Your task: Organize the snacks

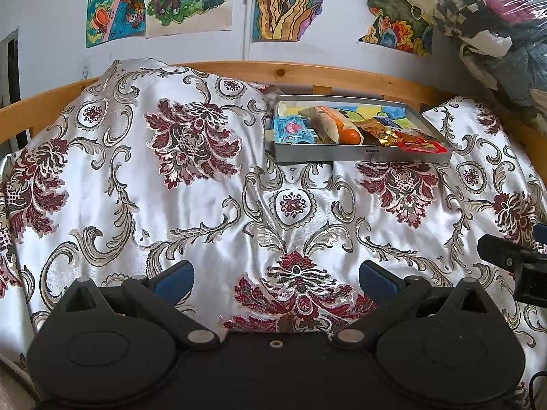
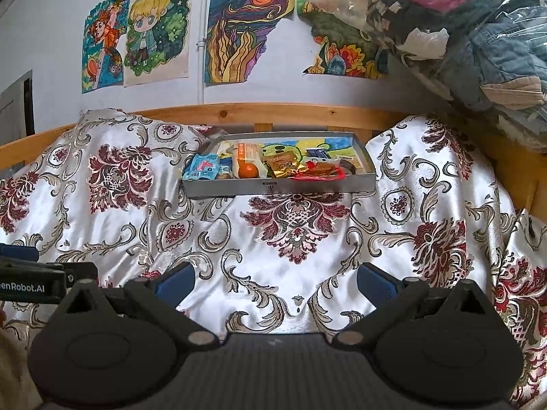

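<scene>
A shallow grey metal tray (image 1: 362, 156) (image 2: 280, 187) rests on the patterned bedspread near the wooden headboard. Inside it lie snacks: a light-blue packet (image 1: 293, 130) (image 2: 202, 166), a small orange fruit (image 1: 351, 136) (image 2: 248, 171), a long white-and-orange wrapper (image 1: 331, 119) (image 2: 247, 153), a gold packet (image 1: 379, 132) (image 2: 282, 165) and a red packet (image 1: 424, 144) (image 2: 319, 171). My left gripper (image 1: 276, 280) is open and empty, well short of the tray. My right gripper (image 2: 275, 280) is likewise open and empty, low over the cloth. Each gripper shows at the edge of the other's view.
A white satin bedspread (image 1: 191, 212) (image 2: 410, 239) with maroon floral patterns covers the bed in folds. A wooden headboard rail (image 1: 307, 75) (image 2: 290, 112) runs behind the tray. Coloured drawings (image 2: 154, 34) hang on the wall. Plastic-wrapped bedding (image 2: 478, 41) is stacked at the right.
</scene>
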`<state>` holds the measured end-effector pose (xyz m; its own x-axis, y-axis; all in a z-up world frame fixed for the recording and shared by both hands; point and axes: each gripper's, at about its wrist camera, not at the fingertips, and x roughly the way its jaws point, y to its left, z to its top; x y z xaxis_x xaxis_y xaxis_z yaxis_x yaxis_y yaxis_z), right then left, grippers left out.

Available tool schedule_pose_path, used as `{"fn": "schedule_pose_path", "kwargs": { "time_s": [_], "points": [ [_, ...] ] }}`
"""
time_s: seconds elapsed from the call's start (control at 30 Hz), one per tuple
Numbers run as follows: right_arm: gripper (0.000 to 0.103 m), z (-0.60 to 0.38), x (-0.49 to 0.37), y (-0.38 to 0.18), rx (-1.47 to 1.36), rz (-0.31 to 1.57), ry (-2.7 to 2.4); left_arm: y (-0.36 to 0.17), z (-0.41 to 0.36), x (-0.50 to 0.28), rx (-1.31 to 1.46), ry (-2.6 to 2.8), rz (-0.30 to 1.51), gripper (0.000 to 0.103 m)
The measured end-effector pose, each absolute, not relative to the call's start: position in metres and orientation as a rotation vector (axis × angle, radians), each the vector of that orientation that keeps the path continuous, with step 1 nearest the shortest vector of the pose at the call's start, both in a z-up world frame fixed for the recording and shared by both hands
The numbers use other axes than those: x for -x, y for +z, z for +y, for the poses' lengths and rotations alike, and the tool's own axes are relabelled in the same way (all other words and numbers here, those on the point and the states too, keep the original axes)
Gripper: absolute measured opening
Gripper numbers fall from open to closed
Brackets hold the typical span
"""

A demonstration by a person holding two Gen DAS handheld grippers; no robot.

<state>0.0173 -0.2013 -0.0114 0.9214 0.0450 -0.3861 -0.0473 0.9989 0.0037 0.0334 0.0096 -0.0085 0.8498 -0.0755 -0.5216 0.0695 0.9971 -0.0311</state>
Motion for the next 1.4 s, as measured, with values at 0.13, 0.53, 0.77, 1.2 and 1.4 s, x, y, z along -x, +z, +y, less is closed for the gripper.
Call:
{"fn": "schedule_pose_path", "kwargs": {
  "time_s": [0.13,0.53,0.77,1.2,1.4],
  "points": [
    [0.103,-0.2009,-0.0176,-0.0117,0.006,0.399,0.048,-0.0087,0.0096,-0.0332,0.011,-0.076,0.55,0.102],
    [0.103,-0.2006,-0.018,-0.0124,0.007,0.402,0.051,-0.0085,0.0096,-0.0331,0.011,-0.076,0.55,0.102],
    [0.103,-0.1997,-0.0179,-0.0134,0.008,0.404,0.052,-0.0078,0.0094,-0.0333,0.013,-0.077,0.55,0.102],
    [0.103,-0.1973,-0.0171,-0.0163,0.012,0.408,0.058,-0.0079,0.0091,-0.0332,0.015,-0.036,0.563,0.102],
    [0.103,-0.1984,-0.0174,-0.015,0.014,0.41,0.062,-0.0081,0.0086,-0.0325,0.016,-0.035,0.561,0.102]
  ]
}}
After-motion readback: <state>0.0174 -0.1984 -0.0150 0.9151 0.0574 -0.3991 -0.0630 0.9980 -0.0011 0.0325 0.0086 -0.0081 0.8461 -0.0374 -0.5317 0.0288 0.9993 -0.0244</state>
